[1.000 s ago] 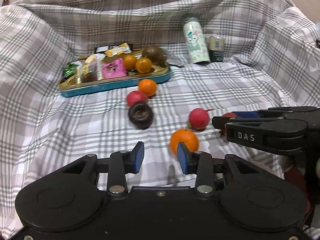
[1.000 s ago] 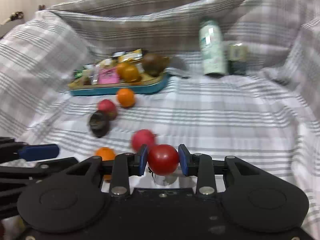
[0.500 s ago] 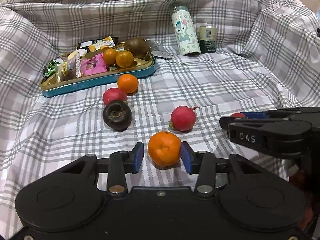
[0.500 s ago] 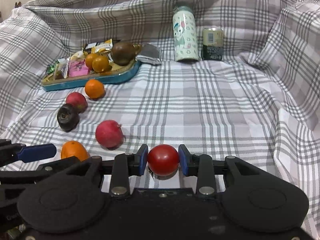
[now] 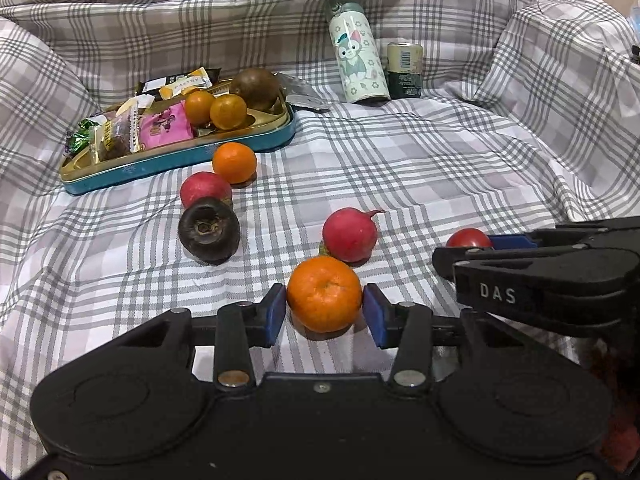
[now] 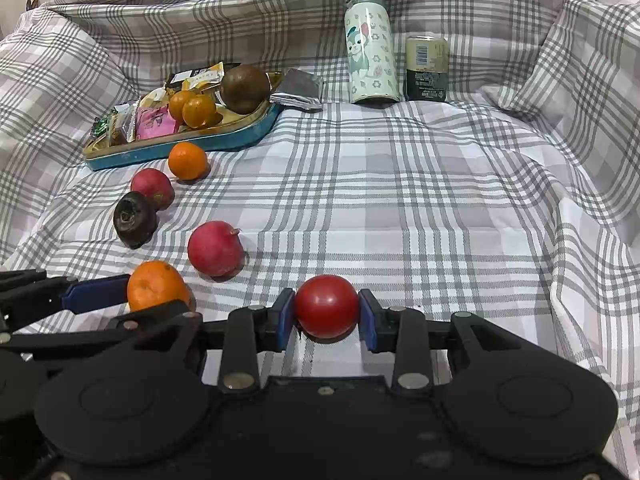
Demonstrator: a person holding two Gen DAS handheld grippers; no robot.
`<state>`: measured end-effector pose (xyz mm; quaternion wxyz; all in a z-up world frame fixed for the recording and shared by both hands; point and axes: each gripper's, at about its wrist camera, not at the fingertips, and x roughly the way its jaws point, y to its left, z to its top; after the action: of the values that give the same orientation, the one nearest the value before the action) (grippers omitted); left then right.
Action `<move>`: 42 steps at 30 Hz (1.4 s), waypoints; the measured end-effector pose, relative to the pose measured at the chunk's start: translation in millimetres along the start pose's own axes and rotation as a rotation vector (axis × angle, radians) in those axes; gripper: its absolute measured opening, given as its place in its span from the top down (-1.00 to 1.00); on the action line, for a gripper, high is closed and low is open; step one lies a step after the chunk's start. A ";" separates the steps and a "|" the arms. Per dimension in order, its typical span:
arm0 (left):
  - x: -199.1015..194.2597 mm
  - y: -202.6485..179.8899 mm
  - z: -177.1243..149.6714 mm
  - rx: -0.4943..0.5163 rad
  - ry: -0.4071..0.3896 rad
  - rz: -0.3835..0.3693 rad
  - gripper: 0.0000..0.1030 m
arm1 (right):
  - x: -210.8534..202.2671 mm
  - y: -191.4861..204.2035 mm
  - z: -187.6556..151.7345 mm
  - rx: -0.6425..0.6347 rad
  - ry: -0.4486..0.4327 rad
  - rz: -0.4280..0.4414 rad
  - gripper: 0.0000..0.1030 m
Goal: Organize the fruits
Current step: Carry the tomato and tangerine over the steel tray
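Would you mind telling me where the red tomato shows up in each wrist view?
Left wrist view: red tomato at the right edge, half hidden behind the right gripper.
Right wrist view: bottom centre, between the blue pads.
Shared landmark: the cat-print bottle, standing at the back.

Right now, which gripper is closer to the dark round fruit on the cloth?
Left. The left gripper, around an orange, sits just right of and nearer the camera than the dark fruit. The right gripper, around the tomato, is further right.
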<state>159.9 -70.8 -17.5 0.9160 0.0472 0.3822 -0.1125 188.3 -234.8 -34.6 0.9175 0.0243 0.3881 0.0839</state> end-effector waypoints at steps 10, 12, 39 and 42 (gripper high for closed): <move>5.8 7.6 3.5 -0.062 -0.018 -0.034 0.04 | -0.3 6.4 -3.0 -0.043 -0.011 -0.026 0.30; 5.7 10.9 4.0 -0.081 -0.018 -0.048 0.06 | -1.8 8.6 -4.4 -0.057 -0.022 -0.033 0.31; -105.4 39.5 -32.6 -0.154 -0.088 0.066 0.07 | -92.5 28.3 -38.4 -0.023 -0.144 0.067 0.31; -114.8 36.8 -41.5 -0.173 -0.072 0.061 0.07 | -104.2 31.5 -52.0 -0.016 -0.123 0.076 0.31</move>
<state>61.8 -8.4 35.0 0.9327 -0.0245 0.3558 -0.0528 75.5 -222.9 6.4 0.9358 0.0370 0.3292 0.1202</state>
